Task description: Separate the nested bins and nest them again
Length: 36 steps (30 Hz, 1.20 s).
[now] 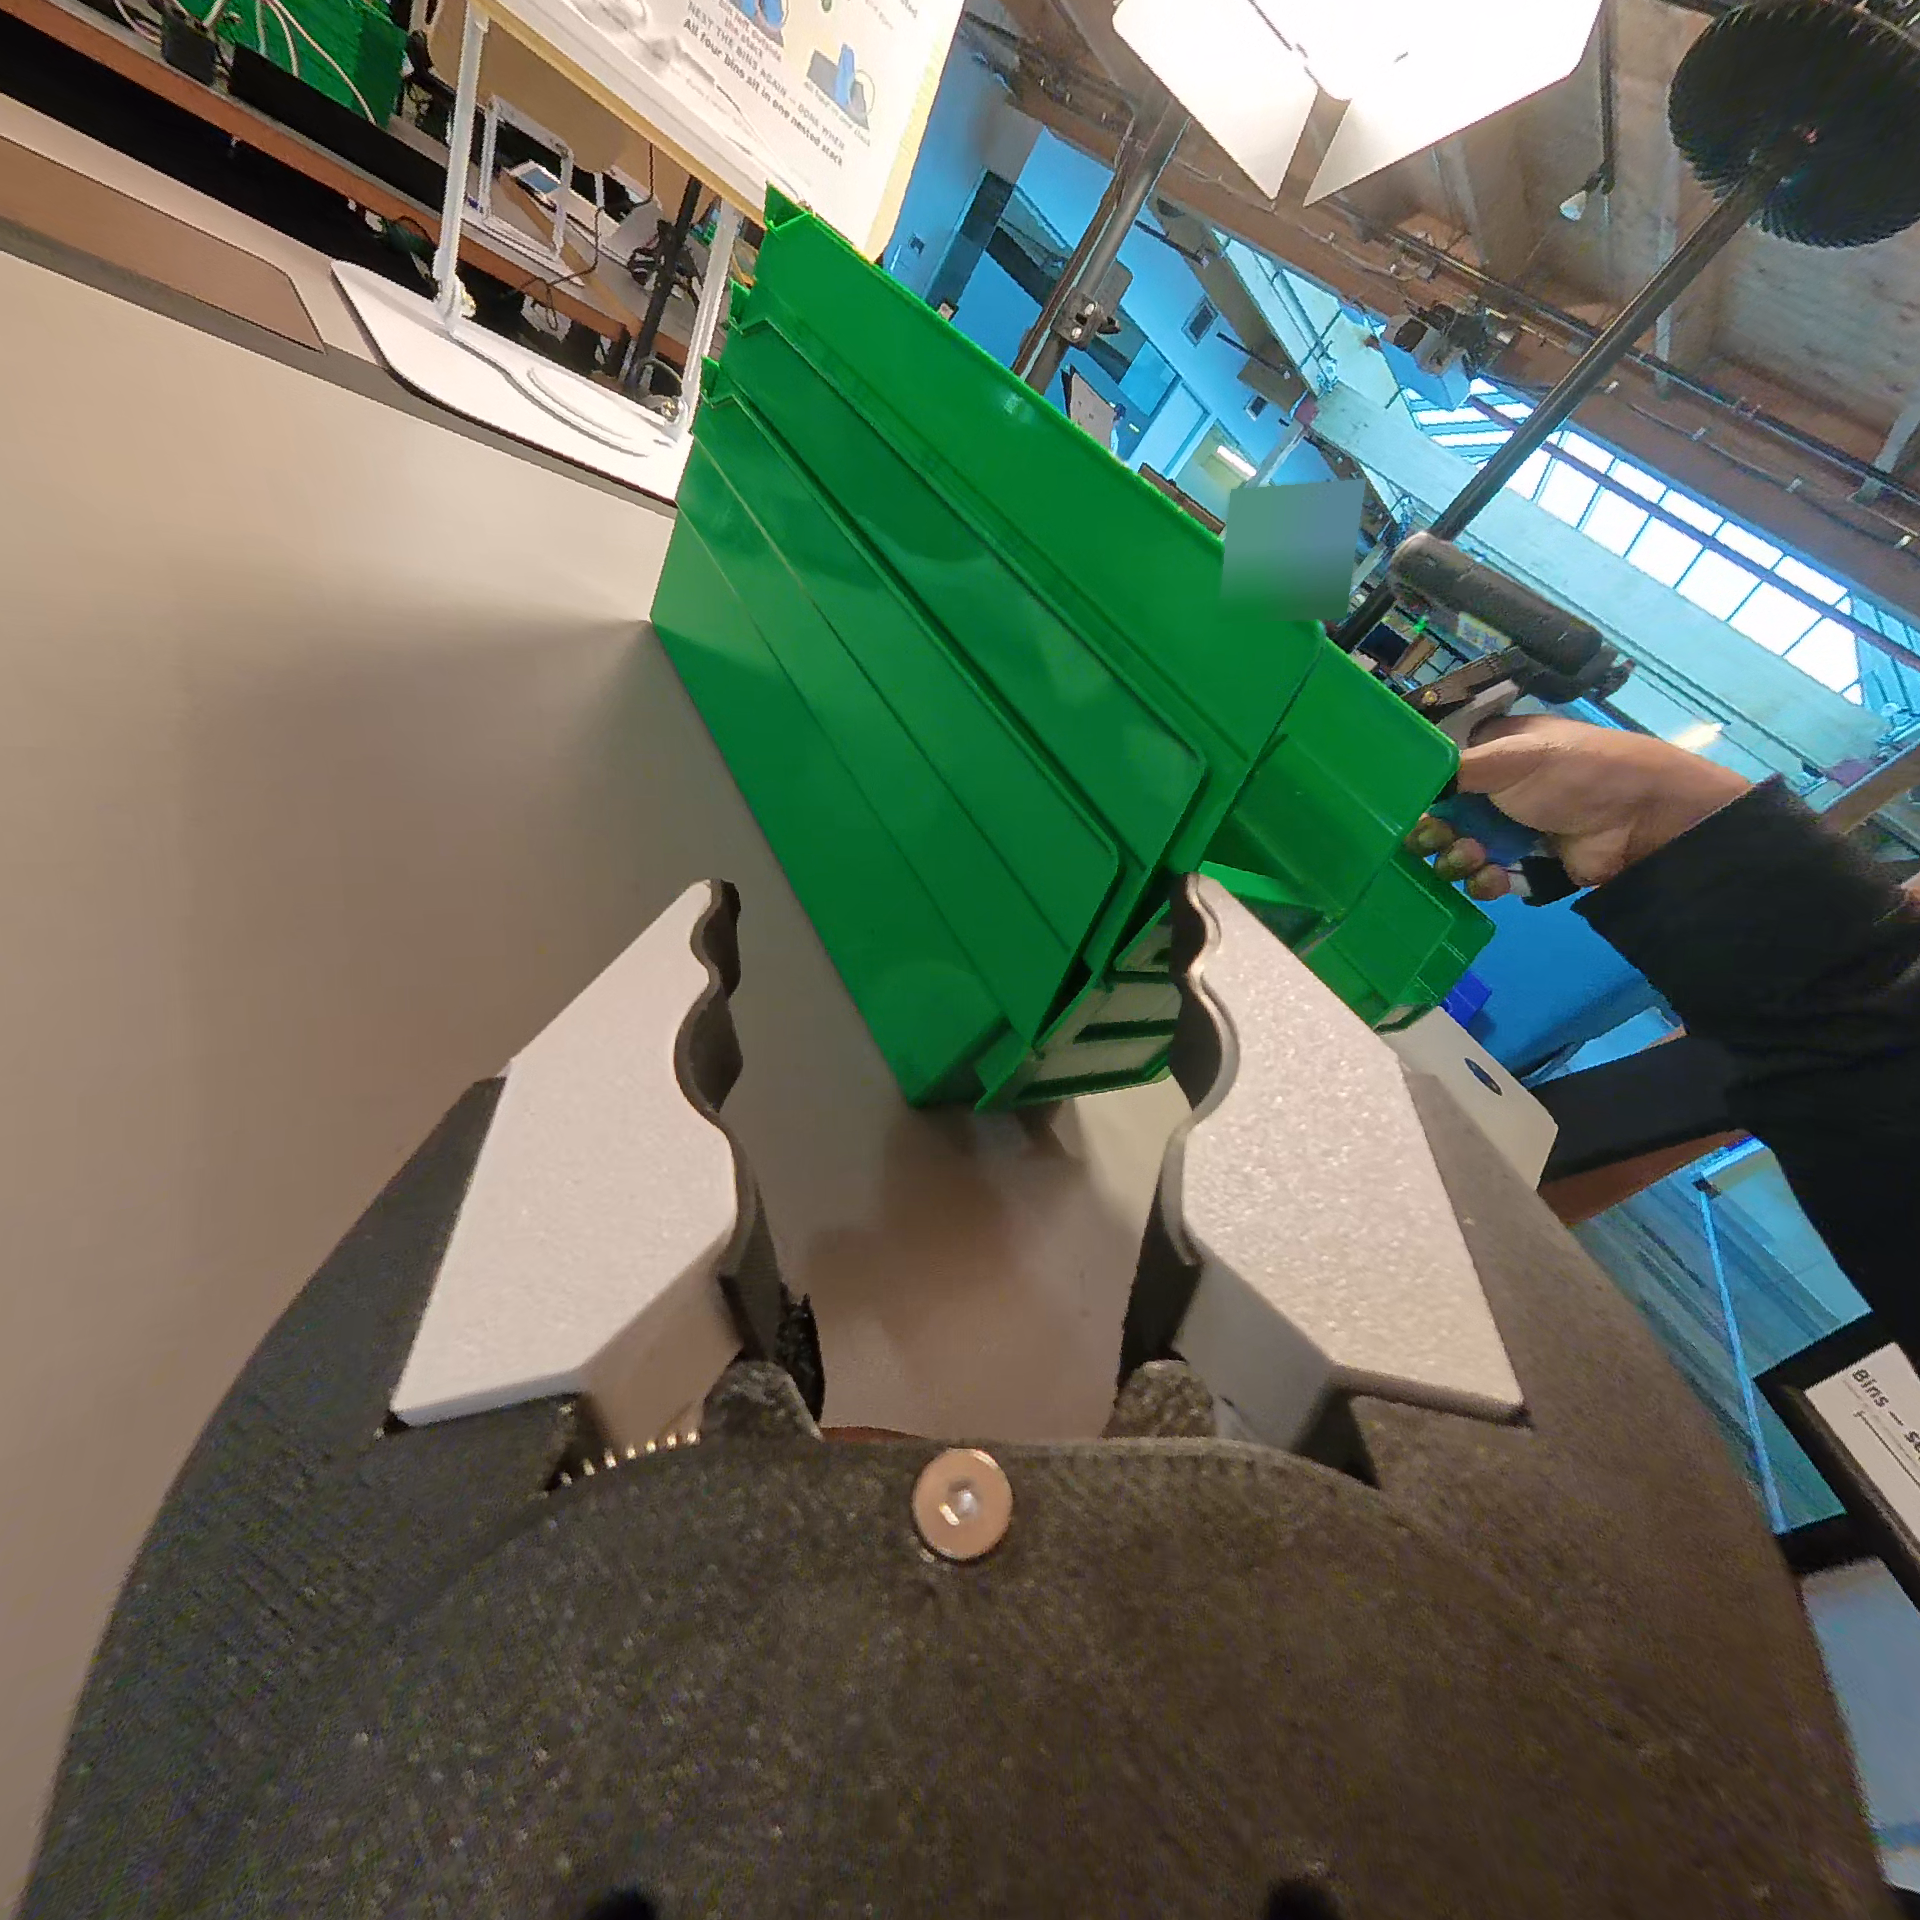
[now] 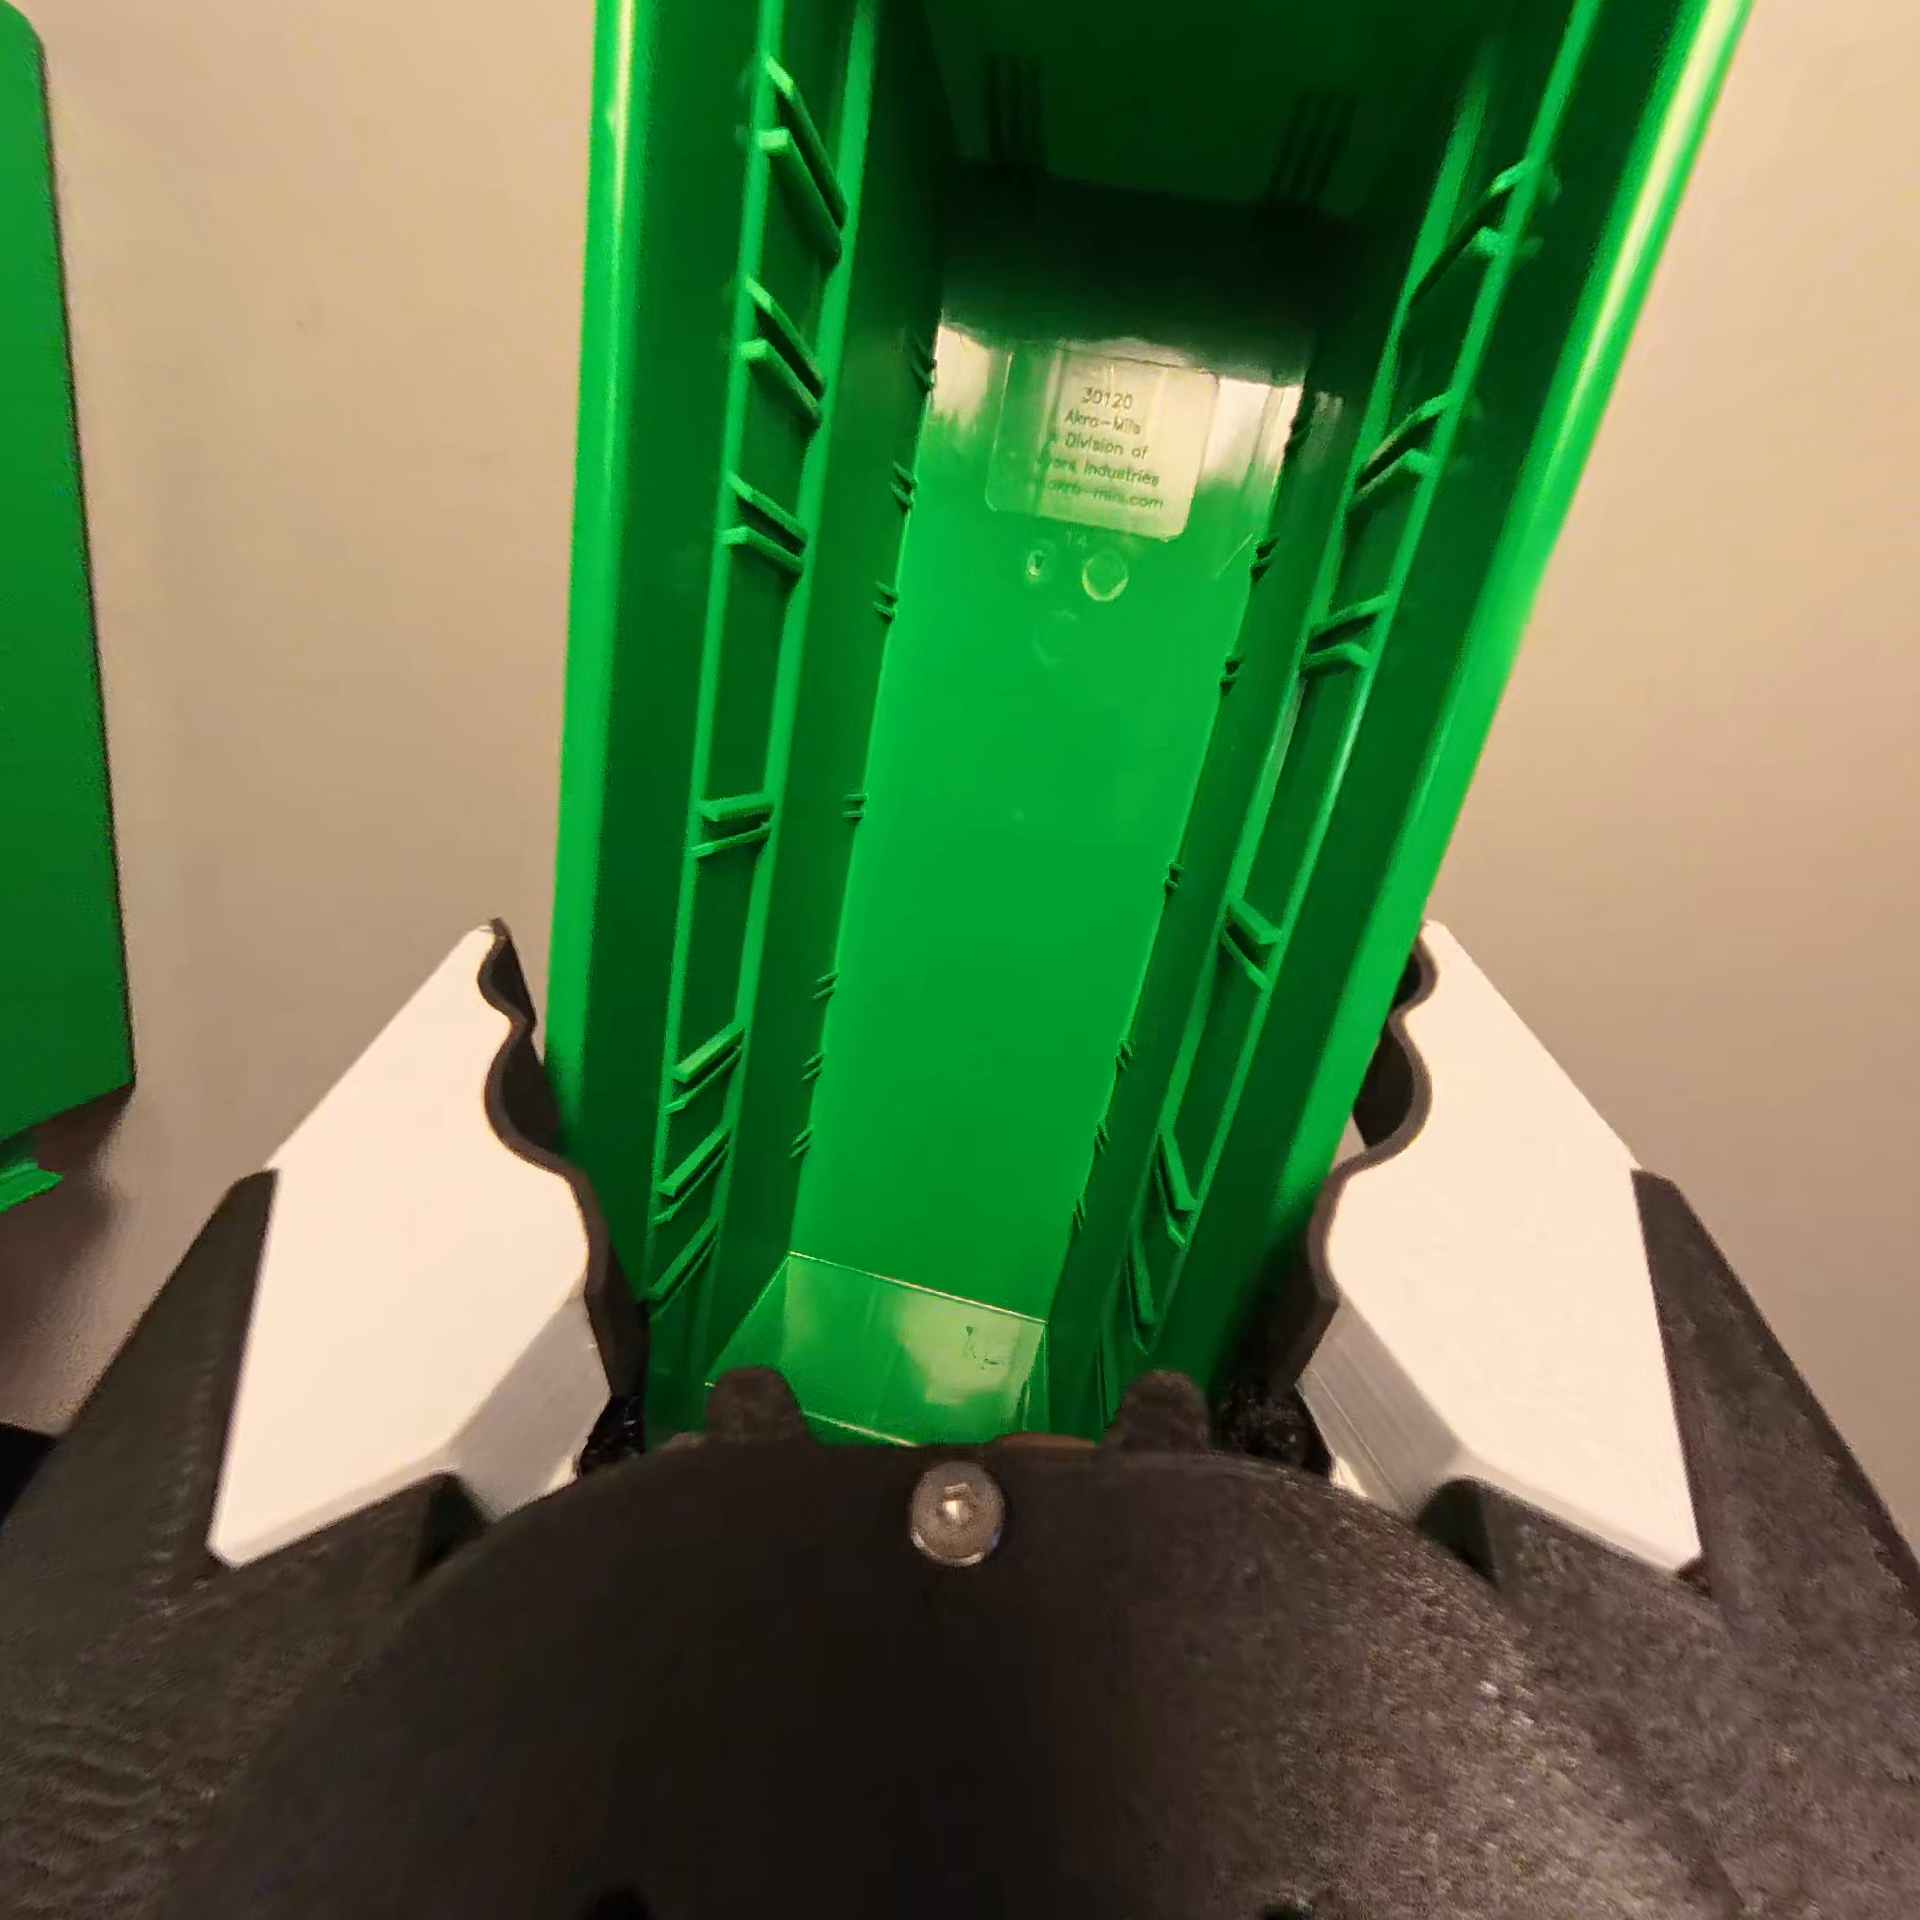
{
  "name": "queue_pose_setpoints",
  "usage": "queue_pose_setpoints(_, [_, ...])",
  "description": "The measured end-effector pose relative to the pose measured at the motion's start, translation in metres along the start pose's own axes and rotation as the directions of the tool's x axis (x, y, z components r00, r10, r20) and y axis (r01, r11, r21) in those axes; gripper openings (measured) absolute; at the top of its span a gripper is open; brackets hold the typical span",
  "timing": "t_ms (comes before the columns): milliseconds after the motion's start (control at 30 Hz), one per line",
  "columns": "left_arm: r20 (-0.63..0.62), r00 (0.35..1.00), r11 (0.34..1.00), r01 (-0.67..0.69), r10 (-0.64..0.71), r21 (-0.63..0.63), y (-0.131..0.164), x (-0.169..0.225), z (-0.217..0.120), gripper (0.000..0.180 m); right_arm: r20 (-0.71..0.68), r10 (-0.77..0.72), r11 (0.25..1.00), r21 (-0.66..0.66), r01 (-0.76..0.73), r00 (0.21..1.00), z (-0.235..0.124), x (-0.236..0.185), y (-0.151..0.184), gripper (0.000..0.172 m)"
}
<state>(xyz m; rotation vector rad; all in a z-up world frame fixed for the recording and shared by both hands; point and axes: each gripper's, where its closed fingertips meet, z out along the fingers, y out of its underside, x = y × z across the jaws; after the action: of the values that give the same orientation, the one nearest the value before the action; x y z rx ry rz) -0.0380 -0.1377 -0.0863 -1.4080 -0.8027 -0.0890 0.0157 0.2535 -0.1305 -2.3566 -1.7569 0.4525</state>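
A stack of nested green bins (image 1: 935, 644) stands tilted on the beige table (image 1: 312, 727) in the left wrist view. My left gripper (image 1: 956, 987) is open. The stack's near lower corner lies between its fingers, and the left pad (image 1: 717, 997) stands clear of it. My right gripper (image 2: 961, 1039) is spread wide and shut on a green bin (image 2: 1039, 831) across its width, with both pads against the bin's long sides. The left wrist view shows the right gripper (image 1: 1496, 644), held by a hand (image 1: 1590, 790), behind the stack's uppermost bin (image 1: 1340, 769).
A white sign stand (image 1: 499, 343) is at the table's far edge, behind the stack. Part of another green bin (image 2: 52, 623) shows at the left edge of the right wrist view. A white box (image 1: 1475, 1091) sits to the right of the stack.
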Motion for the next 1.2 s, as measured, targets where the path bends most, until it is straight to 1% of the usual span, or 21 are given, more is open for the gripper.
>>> queue_pose_setpoints(67, [0.002,1.000,1.000,-0.003,0.003,0.005,-0.001,0.000,0.000,0.082,0.025,0.012,1.000,-0.005,-0.012,1.000,0.001,-0.003,0.000,0.152])
queue_pose_setpoints(267, [0.007,1.000,1.000,-0.009,0.009,0.010,-0.001,0.000,-0.001,0.081,0.046,0.016,1.000,-0.026,-0.014,0.999,-0.001,-0.003,0.001,0.137])
queue_pose_setpoints(500, [0.006,1.000,1.000,0.001,-0.001,-0.004,0.001,-0.001,0.001,0.081,0.068,0.011,1.000,-0.002,-0.011,0.998,-0.002,-0.003,-0.006,0.127])
queue_pose_setpoints(667, [0.003,1.000,1.000,0.005,-0.005,-0.008,0.001,-0.001,0.001,0.081,0.094,0.004,1.000,0.010,-0.005,0.996,-0.003,-0.005,-0.008,0.117])
queue_pose_setpoints(733, [0.002,1.000,1.000,0.007,-0.007,-0.009,0.001,-0.001,0.001,0.081,0.120,0.008,1.000,0.014,-0.010,0.993,-0.004,-0.008,-0.008,0.115])
queue_pose_setpoints(867, [0.001,1.000,1.000,0.009,-0.009,-0.011,0.001,-0.001,0.001,0.081,0.214,0.031,0.998,0.038,-0.040,0.976,-0.012,-0.022,-0.012,0.114])
queue_pose_setpoints(967, [0.000,1.000,1.000,0.010,-0.010,-0.016,0.002,-0.001,0.002,0.081,0.291,0.040,0.995,0.076,-0.065,0.956,-0.028,-0.037,-0.020,0.114])
queue_pose_setpoints(1033, [0.000,1.000,1.000,0.011,-0.011,-0.018,0.002,-0.002,0.002,0.081,0.347,0.030,0.991,0.114,-0.074,0.937,-0.045,-0.054,-0.028,0.114])
queue_pose_setpoints(1200, [0.002,1.000,1.000,0.011,-0.011,-0.020,0.003,-0.002,0.002,0.081,0.499,-0.038,0.969,0.231,-0.090,0.866,-0.107,-0.117,-0.055,0.113])
